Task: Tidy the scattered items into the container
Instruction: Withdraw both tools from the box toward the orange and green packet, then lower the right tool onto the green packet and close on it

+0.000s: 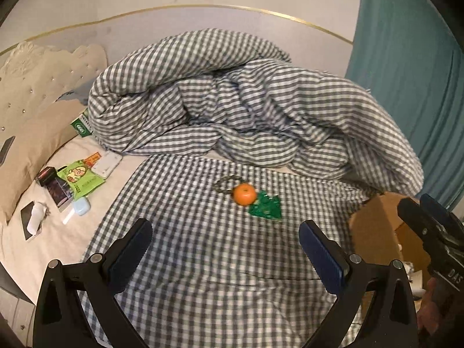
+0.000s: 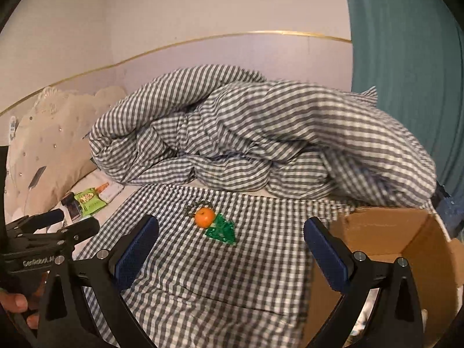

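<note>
Both tools, left tool (image 1: 224,250) and right tool (image 2: 230,248), hang spread and empty above the bed. Next looks like pinching the orange (image 1: 244,193) mid-bed, then carrying it right into the cardboard box (image 2: 385,232).

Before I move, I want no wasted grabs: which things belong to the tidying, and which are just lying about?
Job: orange, green packet, hair tie, box.
Lying about: duvet, pillow, bedside clutter, curtain.
</note>
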`<state>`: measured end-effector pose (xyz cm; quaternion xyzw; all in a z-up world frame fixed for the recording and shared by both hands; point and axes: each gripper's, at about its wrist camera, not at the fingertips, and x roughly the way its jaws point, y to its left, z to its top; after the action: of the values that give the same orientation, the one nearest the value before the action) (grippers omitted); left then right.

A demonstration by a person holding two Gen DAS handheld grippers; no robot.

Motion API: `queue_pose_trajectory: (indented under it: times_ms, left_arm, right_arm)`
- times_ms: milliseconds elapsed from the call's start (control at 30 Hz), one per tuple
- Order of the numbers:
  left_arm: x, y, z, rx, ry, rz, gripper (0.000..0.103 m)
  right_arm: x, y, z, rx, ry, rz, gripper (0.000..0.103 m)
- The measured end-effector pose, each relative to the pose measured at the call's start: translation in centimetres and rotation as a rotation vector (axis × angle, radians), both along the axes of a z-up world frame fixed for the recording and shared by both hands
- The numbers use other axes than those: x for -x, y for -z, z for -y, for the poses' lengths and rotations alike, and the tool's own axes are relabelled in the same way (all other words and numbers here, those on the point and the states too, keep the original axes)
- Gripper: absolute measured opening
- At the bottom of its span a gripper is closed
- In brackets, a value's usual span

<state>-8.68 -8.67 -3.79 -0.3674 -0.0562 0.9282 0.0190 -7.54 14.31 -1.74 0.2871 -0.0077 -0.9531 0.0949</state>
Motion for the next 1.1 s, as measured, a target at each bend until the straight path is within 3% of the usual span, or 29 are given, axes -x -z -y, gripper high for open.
queue_pose_trajectory:
  times_ms: [367, 833, 1100]
  left_arm:
    - [4.4, 4.1, 3.0, -0.020, -0.020, 0.064, 0.103]
    - [9.6, 9.0, 3.5, -0.010, -0.002, 0.110, 0.103]
    - [11.4, 11.6, 3.9, -0.011, -0.001, 0.138, 0.103]
  right_arm:
    - [8.1, 7.4, 3.9, -0.064, -0.010, 0.131, 0.100]
    - [17.7, 17.3, 5.1, -0.123, 0.026, 0.269, 0.100]
    - [20.5, 21.2, 5.8, -0.149, 0.012, 0.304, 0.100]
